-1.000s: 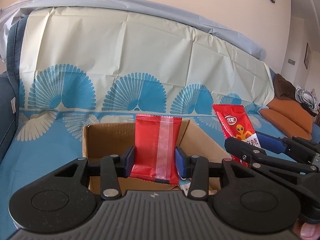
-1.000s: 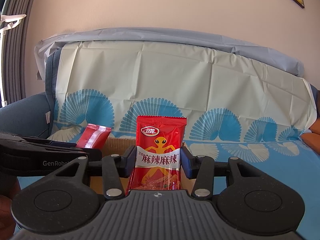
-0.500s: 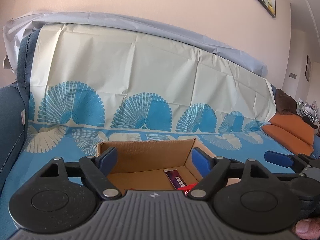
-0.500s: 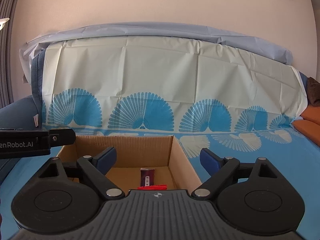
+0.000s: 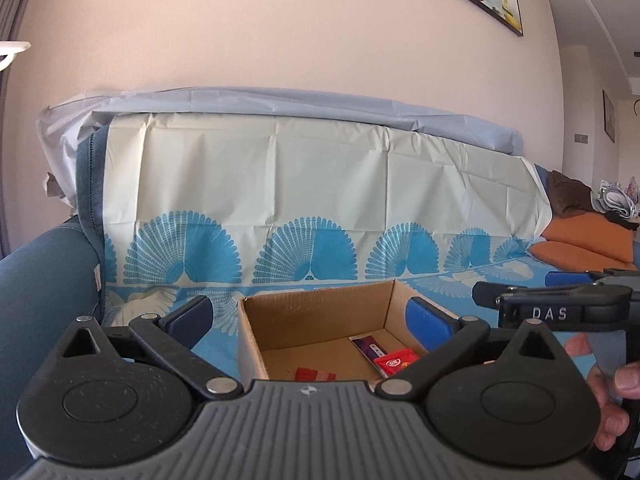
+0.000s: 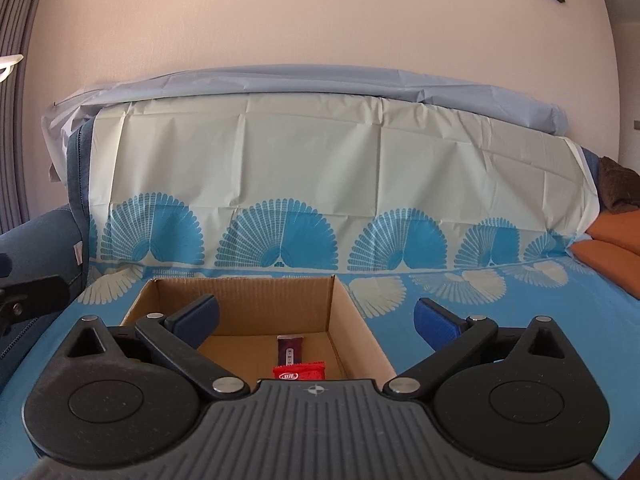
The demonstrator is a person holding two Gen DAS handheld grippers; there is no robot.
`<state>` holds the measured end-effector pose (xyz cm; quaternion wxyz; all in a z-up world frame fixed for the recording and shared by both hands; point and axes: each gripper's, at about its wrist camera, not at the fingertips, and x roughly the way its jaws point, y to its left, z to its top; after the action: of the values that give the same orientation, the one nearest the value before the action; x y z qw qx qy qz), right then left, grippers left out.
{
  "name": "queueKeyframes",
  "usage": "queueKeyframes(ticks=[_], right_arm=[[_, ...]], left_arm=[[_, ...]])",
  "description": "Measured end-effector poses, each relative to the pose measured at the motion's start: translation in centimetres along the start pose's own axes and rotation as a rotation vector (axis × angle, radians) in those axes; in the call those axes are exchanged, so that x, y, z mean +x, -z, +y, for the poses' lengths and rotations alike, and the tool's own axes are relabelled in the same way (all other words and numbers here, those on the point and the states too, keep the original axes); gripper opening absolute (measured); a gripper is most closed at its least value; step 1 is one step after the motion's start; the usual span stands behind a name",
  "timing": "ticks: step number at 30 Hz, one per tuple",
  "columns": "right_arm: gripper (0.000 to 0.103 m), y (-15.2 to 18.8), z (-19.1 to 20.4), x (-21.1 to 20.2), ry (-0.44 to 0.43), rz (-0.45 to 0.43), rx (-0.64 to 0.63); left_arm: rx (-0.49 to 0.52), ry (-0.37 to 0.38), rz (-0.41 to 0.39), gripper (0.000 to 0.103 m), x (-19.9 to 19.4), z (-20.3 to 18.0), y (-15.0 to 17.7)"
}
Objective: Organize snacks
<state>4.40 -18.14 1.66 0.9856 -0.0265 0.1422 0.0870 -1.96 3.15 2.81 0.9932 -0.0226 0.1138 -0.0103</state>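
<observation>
Left wrist view: my left gripper [image 5: 310, 318] has its jaws opening, spread wide now with nothing pressed between the blue pads [image 5: 430, 322]. Ahead of them, in the gap, sits the open cardboard box [image 5: 316, 310] on the blue fan-patterned cover [image 5: 224, 320]. On the box floor, nearer my right-hand pad, lie a red snack packet [image 5: 396, 361] and a dark purple bar [image 5: 370, 346]; another red-and-white packet [image 5: 314, 374] lies at the near edge, partly hidden by my gripper's body. Off to the right of my fingers I see my right gripper [image 5: 480, 294] from the side, with fingers of my hand [image 5: 616, 404] around its grip.

From the right wrist, my right gripper [image 6: 316, 318] also has its jaws opening, wide and empty. The box [image 6: 348, 320] lies between and ahead of its pads, toward the left one, with the purple bar [image 6: 290, 350] and the red packet [image 6: 298, 372] inside.
</observation>
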Motion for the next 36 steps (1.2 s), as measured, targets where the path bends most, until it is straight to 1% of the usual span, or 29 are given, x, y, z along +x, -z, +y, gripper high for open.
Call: queueKeyframes(ticks=[2,3,5,7,9,11,13,14,16,18,22,28,31,36], right_arm=[[0.102,0.3,-0.6,-1.3,-0.003,0.014,0.031],[0.102,0.7,-0.9,-2.0,-0.008,0.025,0.044],[0.102,1.6,-1.4,-3.1,-0.028,0.056,0.06],[0.102,2.7,-1.9,-4.4,-0.055,0.071,0.047],[0.102,3.4,-2.0,-5.5,-0.063,0.081,0.015],[0.102,4.3,-1.9,-6.7,-0.058,0.072,-0.025],[0.102,5.7,-1.8,-7.0,-0.04,0.1,-0.05],[0.102,6.1,-1.9,-7.0,-0.039,0.115,-0.042],[0.102,6.2,-1.9,-6.9,-0.038,0.129,-0.026],[0.102,6.1,-1.7,-6.4,-0.046,0.141,-0.025],[0.102,6.2,-1.1,-5.2,-0.061,0.197,0.001],[0.102,6.4,0.4,-4.9,-0.079,0.205,-0.036],[0.102,6.4,0.4,-4.8,-0.084,0.211,-0.038],[0.102,6.4,0.3,-4.8,-0.079,0.211,-0.044]], left_arm=[[-0.019,0.006,0.04,0.103,-1.2,-0.4,0.9],[-0.041,-0.006,0.077,0.103,-1.6,-0.7,1.2],[-0.119,-0.031,0.136,0.102,-2.2,-0.8,1.6],[-0.193,-0.066,0.203,0.103,-2.8,-0.8,2.4],[-0.208,-0.094,0.287,0.103,-2.8,-1.1,3.5],[-0.188,-0.105,0.343,0.103,-2.5,-1.7,4.2],[-0.139,-0.1,0.353,0.103,-2.1,-2.3,4.5],[-0.12,-0.103,0.355,0.103,-2.0,-2.6,4.7],[-0.106,-0.112,0.364,0.103,-1.8,-2.6,5.0],[-0.111,-0.109,0.374,0.103,-1.6,-2.5,5.2],[-0.13,-0.111,0.394,0.103,-1.3,-2.3,5.4],[-0.161,-0.121,0.416,0.103,-1.0,-1.8,5.6],[-0.184,-0.124,0.421,0.103,-0.9,-1.5,5.6],[-0.173,-0.127,0.412,0.103,-0.9,-1.8,5.5]])
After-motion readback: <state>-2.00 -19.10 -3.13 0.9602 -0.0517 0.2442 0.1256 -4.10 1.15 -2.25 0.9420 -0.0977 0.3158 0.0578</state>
